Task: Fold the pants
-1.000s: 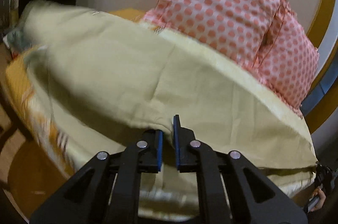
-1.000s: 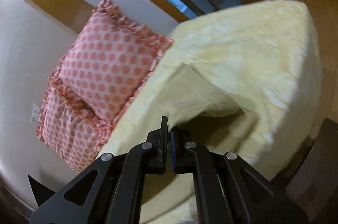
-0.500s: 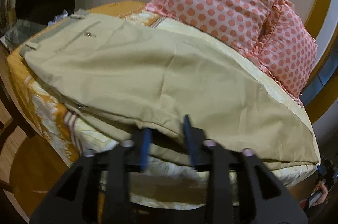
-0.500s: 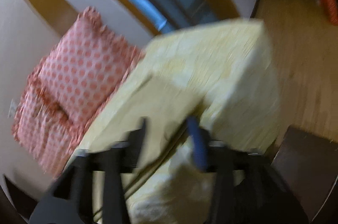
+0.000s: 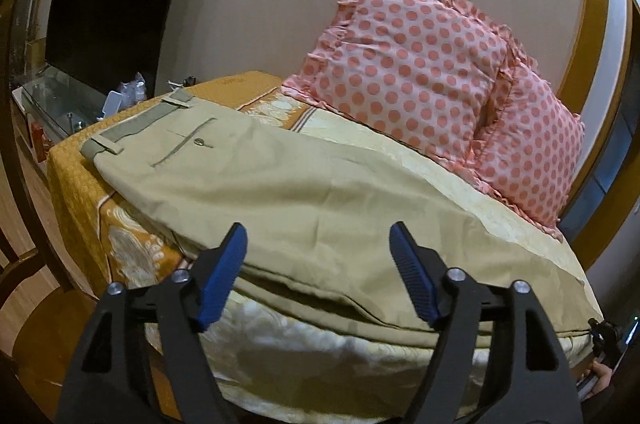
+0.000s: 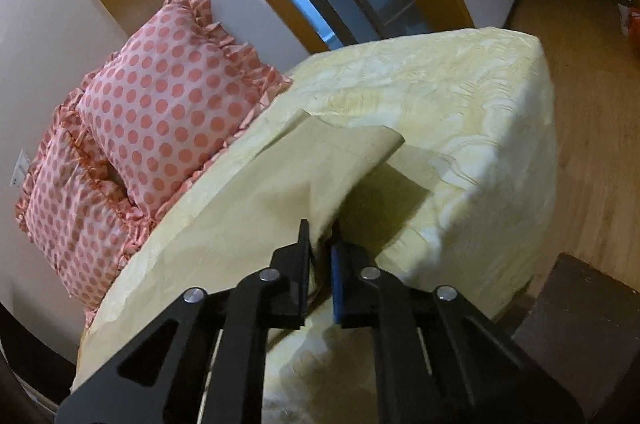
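Pants (image 5: 288,199) lying lengthwise on bed (image 5: 76,183), left gripper (image 5: 320,276) gaping empty over near edge, right gripper (image 6: 320,244) pinching cuff end; advisable: carrying cuff toward waistband, edges aligned.

left gripper (image 5: 318,264) now wide open, off the pants (image 5: 280,199); right gripper (image 6: 320,256) seemingly reclamped

No text, label, brand, number or sign can be read anywhere in either view.
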Available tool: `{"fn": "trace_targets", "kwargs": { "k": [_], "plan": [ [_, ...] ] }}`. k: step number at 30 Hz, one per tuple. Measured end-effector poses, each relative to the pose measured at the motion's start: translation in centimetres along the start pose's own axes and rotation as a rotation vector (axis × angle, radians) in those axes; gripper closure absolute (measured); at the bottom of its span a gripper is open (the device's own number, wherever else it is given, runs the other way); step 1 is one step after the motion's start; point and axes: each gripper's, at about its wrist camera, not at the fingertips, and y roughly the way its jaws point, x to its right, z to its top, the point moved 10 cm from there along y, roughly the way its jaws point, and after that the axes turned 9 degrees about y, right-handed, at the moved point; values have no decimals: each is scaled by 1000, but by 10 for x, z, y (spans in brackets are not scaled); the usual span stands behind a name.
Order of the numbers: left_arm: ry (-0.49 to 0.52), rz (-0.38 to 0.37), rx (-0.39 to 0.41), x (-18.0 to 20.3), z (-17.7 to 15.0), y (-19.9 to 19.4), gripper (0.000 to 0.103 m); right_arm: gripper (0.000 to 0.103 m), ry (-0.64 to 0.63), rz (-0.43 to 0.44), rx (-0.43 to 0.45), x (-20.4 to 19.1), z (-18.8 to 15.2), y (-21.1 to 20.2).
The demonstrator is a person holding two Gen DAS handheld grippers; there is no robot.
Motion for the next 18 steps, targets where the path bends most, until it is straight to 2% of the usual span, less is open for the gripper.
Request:
{"fn": "trace_targets", "kwargs": {
  "k": [1, 3, 5, 7, 10, 11, 13, 14, 16, 18],
  "plan": [
    [-7, 8, -7, -3, -1, 3, 28, 97, -30, 2, 9, -8, 2, 0],
    [-40, 19, -29, -12, -5, 10, 28, 97, -112, 64, 24, -45, 4, -4],
    [-84, 30, -48, -24, -11, 16, 28, 97, -205, 172, 9, -103, -4, -9],
    [-127, 44, -59, -35, -16, 20, 28, 97, -303, 298, -36, -165, -26, -15],
    [-174, 71, -62, -51, -21, 20, 26, 97, -492, 510, -159, -262, -101, -29],
    [-183, 77, -58, -54, -21, 20, 26, 97, -568, 580, -225, -293, -140, -35],
    [-197, 94, -50, -62, -22, 17, 24, 97, -668, 670, -336, -326, -203, -41],
    [-198, 98, -48, -65, -22, 17, 24, 97, -742, 692, -422, -338, -247, -41],
    [-202, 115, -47, -73, -23, 16, 23, 95, -928, 670, -595, -335, -328, -40],
    [-205, 125, -51, -80, -24, 15, 23, 82, -1050, 641, -696, -316, -374, -47]
  ]
}}
